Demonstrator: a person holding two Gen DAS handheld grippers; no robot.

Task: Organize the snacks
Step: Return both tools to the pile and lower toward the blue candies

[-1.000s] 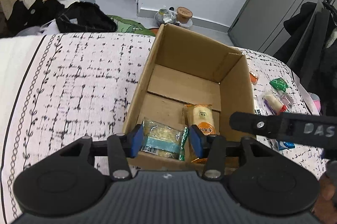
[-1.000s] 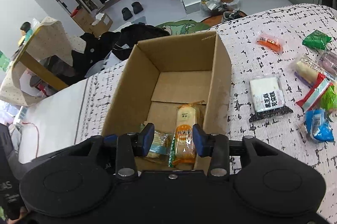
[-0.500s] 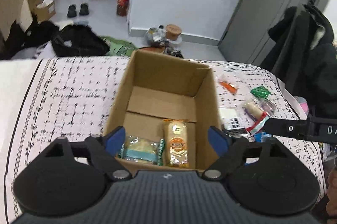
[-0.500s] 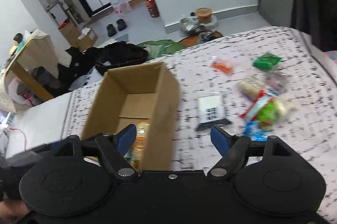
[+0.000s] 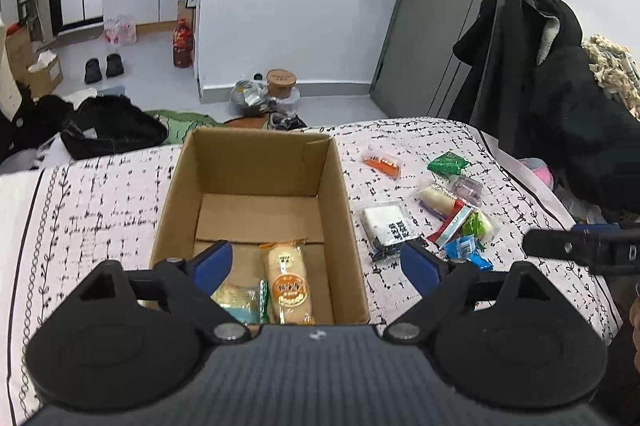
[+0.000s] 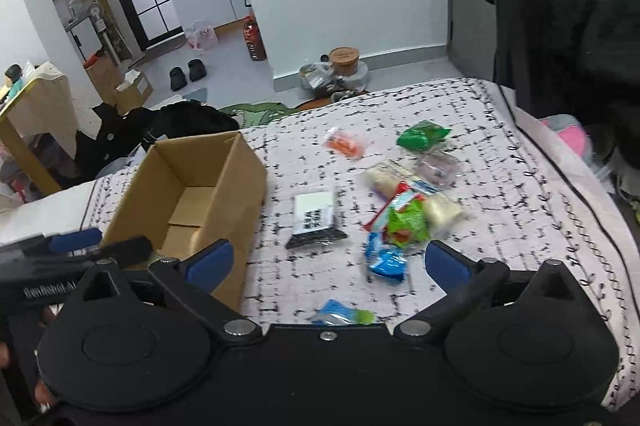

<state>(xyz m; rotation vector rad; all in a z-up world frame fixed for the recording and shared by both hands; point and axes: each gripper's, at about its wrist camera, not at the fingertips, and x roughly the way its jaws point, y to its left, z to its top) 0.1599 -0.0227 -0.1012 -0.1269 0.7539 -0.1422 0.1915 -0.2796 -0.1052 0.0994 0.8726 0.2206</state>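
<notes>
Toward the left edge of the patterned bedspread [image 5: 92,201] stood the open cardboard box [image 5: 256,165], its plain brown walls upright and its bottom flaps showing a seam across the floor. In its near end I saw two wrapped snacks side by side: a crinkly clear packet with a teal band [image 5: 240,302] on the left, partly hidden behind my tool, and a long pale bread roll in a glossy wrapper with an orange label [image 5: 288,284] touching it on the right. The far half of the box held nothing I could make out.

My left gripper [image 5: 316,264] hung over the box's near wall, its blue-padded fingers spread wide apart and gripping nothing.

To the right of the box, on the cloth, lay the loose snacks: a flat white packet with black print [image 6: 314,214] just beside the box wall, a small orange packet [image 6: 344,143] farther back, a green pouch [image 6: 422,135], a pale roll in clear film [image 6: 390,175] with a purplish packet [image 6: 438,165] beside it, a red-edged stick wrapper [image 6: 394,205], a green-and-white packet [image 6: 410,224] and a blue wrapper [image 6: 386,260] bunched together near the middle.

My right gripper [image 6: 328,262] hovered above that bunch, its fingers likewise wide apart and empty, with another blue-and-green wrapper [image 6: 342,316] lying just under its body, partly hidden. That view was somewhat blurred.
</notes>
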